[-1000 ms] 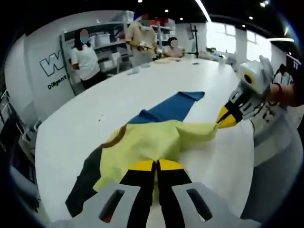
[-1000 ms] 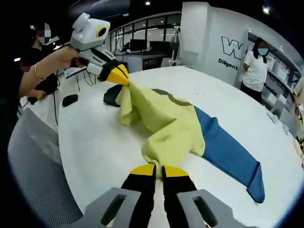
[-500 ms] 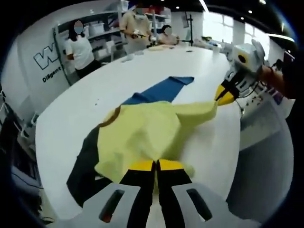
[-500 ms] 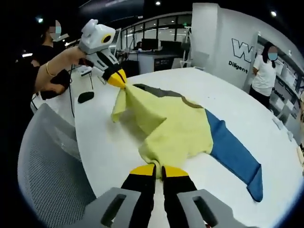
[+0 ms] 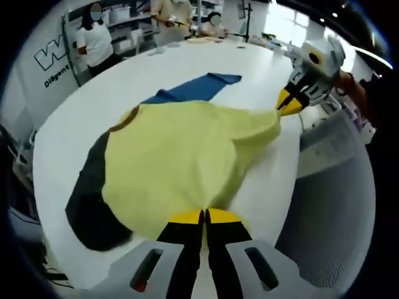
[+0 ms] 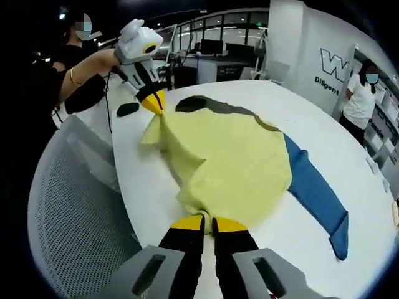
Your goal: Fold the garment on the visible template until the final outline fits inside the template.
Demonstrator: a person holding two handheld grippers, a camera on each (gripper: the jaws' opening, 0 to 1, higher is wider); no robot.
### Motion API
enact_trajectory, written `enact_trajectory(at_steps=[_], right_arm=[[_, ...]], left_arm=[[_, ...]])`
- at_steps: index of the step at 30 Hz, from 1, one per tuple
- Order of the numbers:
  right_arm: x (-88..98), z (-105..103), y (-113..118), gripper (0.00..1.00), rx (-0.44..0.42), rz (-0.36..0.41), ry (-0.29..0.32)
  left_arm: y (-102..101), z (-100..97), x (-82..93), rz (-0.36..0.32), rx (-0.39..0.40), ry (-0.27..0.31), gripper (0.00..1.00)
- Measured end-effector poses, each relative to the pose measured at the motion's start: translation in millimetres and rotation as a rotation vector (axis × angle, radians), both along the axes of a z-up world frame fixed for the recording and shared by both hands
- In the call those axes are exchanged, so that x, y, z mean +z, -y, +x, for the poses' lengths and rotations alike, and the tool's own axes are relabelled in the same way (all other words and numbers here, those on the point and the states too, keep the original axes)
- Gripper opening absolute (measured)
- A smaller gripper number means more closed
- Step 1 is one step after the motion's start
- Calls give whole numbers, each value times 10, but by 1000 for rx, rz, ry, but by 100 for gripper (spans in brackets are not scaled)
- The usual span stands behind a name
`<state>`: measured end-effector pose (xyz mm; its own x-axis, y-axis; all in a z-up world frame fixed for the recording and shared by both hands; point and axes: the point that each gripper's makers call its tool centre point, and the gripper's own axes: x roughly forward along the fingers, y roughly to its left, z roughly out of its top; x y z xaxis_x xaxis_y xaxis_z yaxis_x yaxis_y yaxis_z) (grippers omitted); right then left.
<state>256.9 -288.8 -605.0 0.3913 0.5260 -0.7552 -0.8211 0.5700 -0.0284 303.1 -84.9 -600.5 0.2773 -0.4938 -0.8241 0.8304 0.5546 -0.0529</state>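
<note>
The garment (image 5: 181, 156) lay spread on the white table (image 5: 262, 62), near the table's edge, its yellow body in the middle, a blue sleeve (image 5: 193, 87) reaching away across the table on one side and a dark sleeve (image 5: 87, 199) on the other. A brown collar (image 5: 128, 118) showed at the far edge of the yellow body.

The left gripper (image 5: 204, 217) had its jaws pressed together on the near hem of the yellow cloth. In the left gripper view, the right gripper (image 5: 290, 103) pinched another corner of the hem, at the table's edge.

In the right gripper view, the right gripper (image 6: 207, 223) was clamped on the yellow hem, and the left gripper (image 6: 154, 103), held in a hand (image 6: 109, 59), gripped a bunched corner further along the same edge.

People (image 5: 93, 37) stood by shelves beyond the table's far end.
</note>
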Motion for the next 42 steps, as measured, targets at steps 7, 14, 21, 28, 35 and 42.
enact_trajectory(at_steps=[7, 14, 21, 28, 35, 42], right_arm=[[-248, -102, -9, 0, 13, -10, -65], [-492, -181, 120, 0, 14, -69, -119], [-635, -171, 205, 0, -13, -99, -133], [-715, -191, 230, 0, -36, -92, -153], [-703, -170, 226, 0, -95, -54, -162], [-442, -87, 210, 15, -237, 91, -186]], left_arm=[[-10, -121, -279, 59, -7, -37, 0], [-28, -193, -502, 90, 11, -66, 0], [-52, -215, -665, 110, 46, -65, 0], [-111, -223, -740, 124, 88, -58, 0], [-116, -212, -741, 86, 146, -54, 0], [-27, -176, -467, -77, 245, -21, 19]])
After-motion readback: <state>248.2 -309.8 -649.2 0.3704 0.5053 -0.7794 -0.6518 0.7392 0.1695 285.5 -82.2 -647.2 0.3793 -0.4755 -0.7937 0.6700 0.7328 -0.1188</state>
